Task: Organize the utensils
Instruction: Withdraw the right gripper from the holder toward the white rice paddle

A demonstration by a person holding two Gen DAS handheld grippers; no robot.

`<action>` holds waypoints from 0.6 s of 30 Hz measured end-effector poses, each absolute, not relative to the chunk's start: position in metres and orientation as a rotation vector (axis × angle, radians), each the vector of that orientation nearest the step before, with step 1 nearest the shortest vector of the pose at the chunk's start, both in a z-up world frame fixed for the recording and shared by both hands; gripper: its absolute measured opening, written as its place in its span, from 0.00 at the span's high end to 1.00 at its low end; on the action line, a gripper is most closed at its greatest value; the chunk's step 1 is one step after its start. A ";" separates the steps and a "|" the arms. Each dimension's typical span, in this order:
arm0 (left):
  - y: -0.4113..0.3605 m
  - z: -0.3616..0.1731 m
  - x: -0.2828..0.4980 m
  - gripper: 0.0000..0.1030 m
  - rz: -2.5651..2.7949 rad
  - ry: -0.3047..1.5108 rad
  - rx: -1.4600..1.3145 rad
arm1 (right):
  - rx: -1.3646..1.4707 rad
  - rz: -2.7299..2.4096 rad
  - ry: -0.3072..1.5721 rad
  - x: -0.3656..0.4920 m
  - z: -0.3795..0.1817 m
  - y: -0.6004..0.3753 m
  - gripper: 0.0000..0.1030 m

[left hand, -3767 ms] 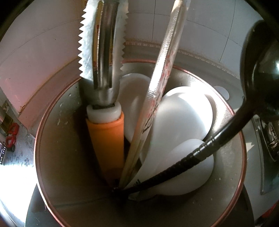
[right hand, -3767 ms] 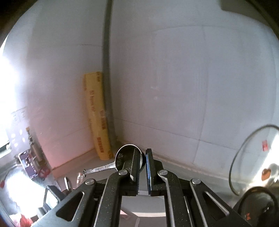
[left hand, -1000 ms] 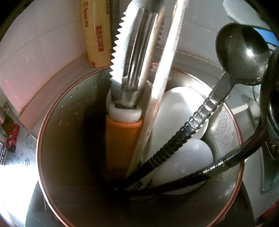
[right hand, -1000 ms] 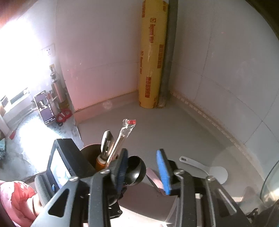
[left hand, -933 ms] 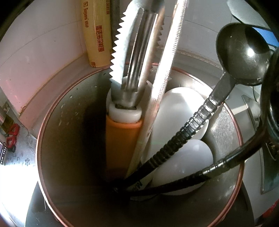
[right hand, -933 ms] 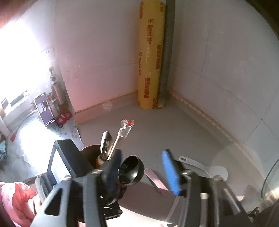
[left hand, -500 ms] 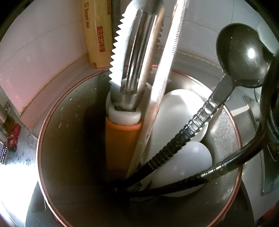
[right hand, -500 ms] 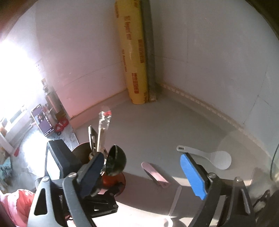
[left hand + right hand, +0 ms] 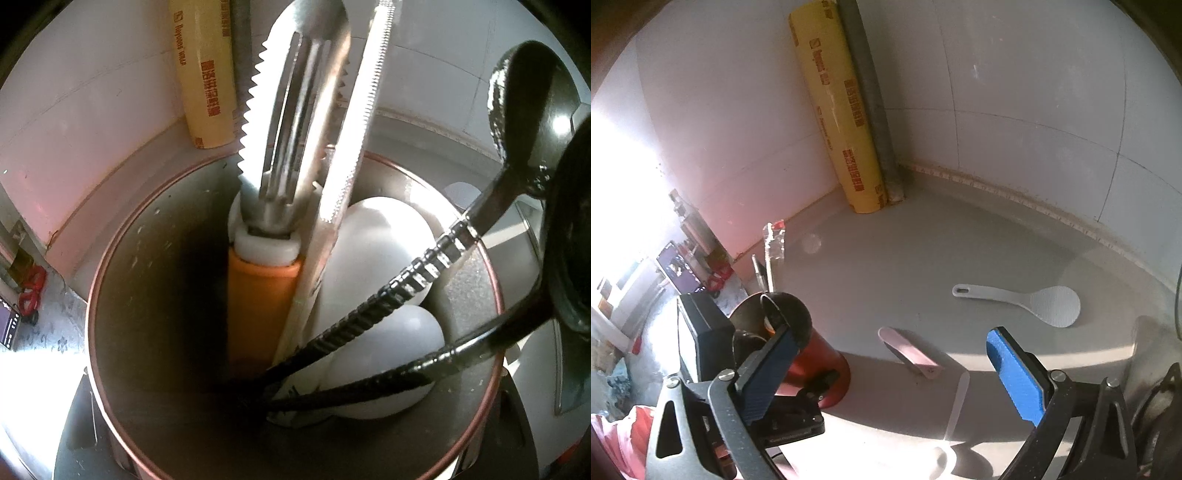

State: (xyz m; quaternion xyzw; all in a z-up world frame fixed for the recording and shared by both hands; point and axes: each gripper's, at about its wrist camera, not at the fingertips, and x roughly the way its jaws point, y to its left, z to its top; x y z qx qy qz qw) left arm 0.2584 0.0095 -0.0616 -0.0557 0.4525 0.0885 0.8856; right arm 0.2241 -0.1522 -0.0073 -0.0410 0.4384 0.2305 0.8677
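In the left wrist view I look down into the metal-lined utensil holder (image 9: 107, 280). It holds an orange-handled peeler (image 9: 258, 306), wrapped chopsticks (image 9: 354, 147), white spoons (image 9: 376, 251) and two black-handled spoons (image 9: 532, 110). The right wrist view shows the holder (image 9: 816, 354) as a red cup, with my left gripper (image 9: 809, 387) shut on its base. My right gripper (image 9: 890, 334) is just right of the cup and its jaws are opening, with only bare counter between the blue pads (image 9: 1015, 373). A black spoon bowl (image 9: 790, 306) stands behind the left pad.
A white rice paddle (image 9: 1034, 301), a pink utensil (image 9: 908, 350) and a clear plastic spoon (image 9: 956, 402) lie on the grey counter. A yellow cling-film roll (image 9: 842, 122) and a grey pipe (image 9: 868, 99) stand in the tiled corner. A pink sleeve (image 9: 613, 435) shows at the lower left.
The right jaws have spread wide off the black spoon's bowl and shifted right, rolling a little. That spoon now rests in the holder with the other one. The left gripper and holder stayed put.
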 end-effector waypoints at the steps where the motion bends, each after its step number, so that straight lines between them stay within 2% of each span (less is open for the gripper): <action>1: 0.009 -0.061 0.259 0.13 0.184 0.942 -0.115 | -0.084 0.482 0.913 0.223 -0.005 -0.154 0.00; 14: 0.012 -0.059 0.255 0.13 0.188 0.937 -0.128 | 0.016 0.419 0.882 0.230 0.000 -0.188 0.00; 18: 0.019 -0.062 0.255 0.13 0.184 0.939 -0.132 | 0.028 0.335 0.807 0.232 0.001 -0.209 0.00</action>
